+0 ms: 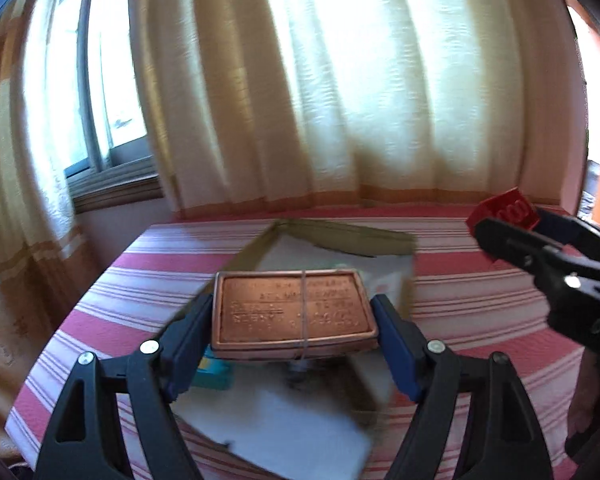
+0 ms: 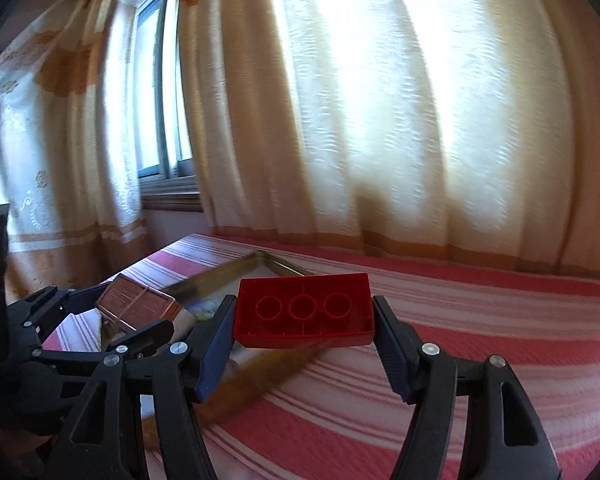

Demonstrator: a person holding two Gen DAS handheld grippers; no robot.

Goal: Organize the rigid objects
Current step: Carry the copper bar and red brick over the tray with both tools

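Closest in, the left gripper (image 1: 294, 322) has its blue pads (image 1: 192, 336) pressed against both short ends of a copper-coloured box (image 1: 294, 312), jaws held roughly half apart by the box's width. The box is flat, with embossed lettering on its upper face and a thin band around its middle, and it's off the surface, riding above a shallow cardboard tray (image 1: 332, 236) that sits just ahead of and below the fingers. Something teal (image 1: 214, 372) peeks out under the left pad, too blurred to name.

Over to the right gripper (image 2: 304, 314): same story, jaws about half apart and clamped on a red building brick (image 2: 304, 310), hollow underside with three round tubes facing the camera. The brick is clear of the pink-and-white striped bedcover (image 2: 480, 340).

From the left wrist view, the right gripper and brick sit up and off to the right, well apart from the box. Beyond both tools hangs a cream curtain (image 1: 340, 80) with a window (image 1: 96, 92) to its left.
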